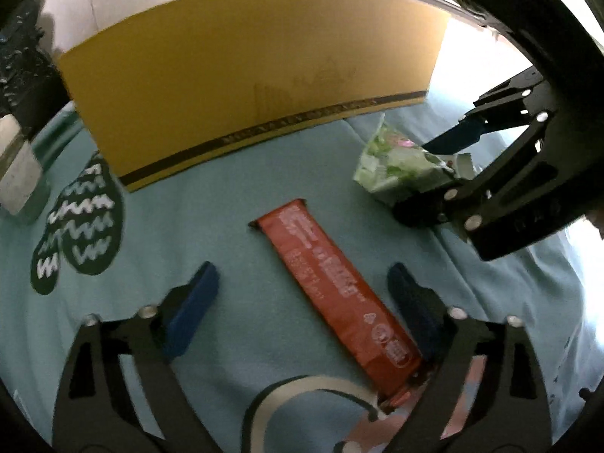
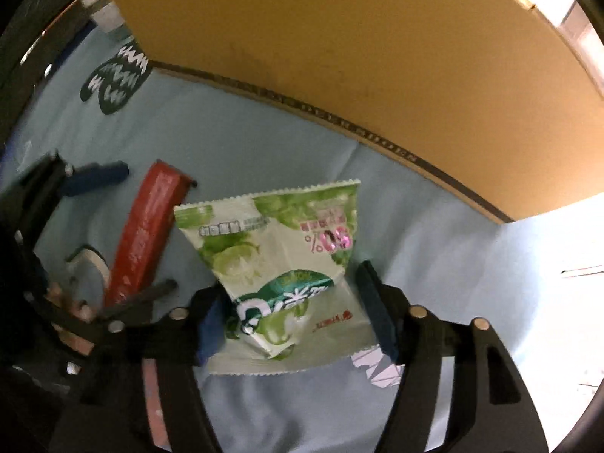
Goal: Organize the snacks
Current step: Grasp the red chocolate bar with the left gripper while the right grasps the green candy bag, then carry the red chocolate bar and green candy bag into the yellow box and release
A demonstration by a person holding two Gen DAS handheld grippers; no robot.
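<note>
A long red snack bar point(image 1: 336, 287) lies on the light blue cloth between the fingers of my open left gripper point(image 1: 302, 294), nearer the right finger; neither pad clearly touches it. It also shows in the right wrist view point(image 2: 145, 234). My right gripper point(image 2: 294, 317) is closing around a green-and-white lime snack packet point(image 2: 279, 264); its blue pads sit at both sides of the packet's lower part. In the left wrist view the right gripper point(image 1: 449, 173) is seen on the packet point(image 1: 396, 162) at the right.
A yellow cardboard box point(image 1: 245, 75) stands at the back on the cloth point(image 1: 226, 204); it also shows in the right wrist view point(image 2: 377, 49). Dark green zigzag prints point(image 1: 83, 226) mark the cloth at left. A pale jar-like object point(image 1: 17, 166) stands at far left.
</note>
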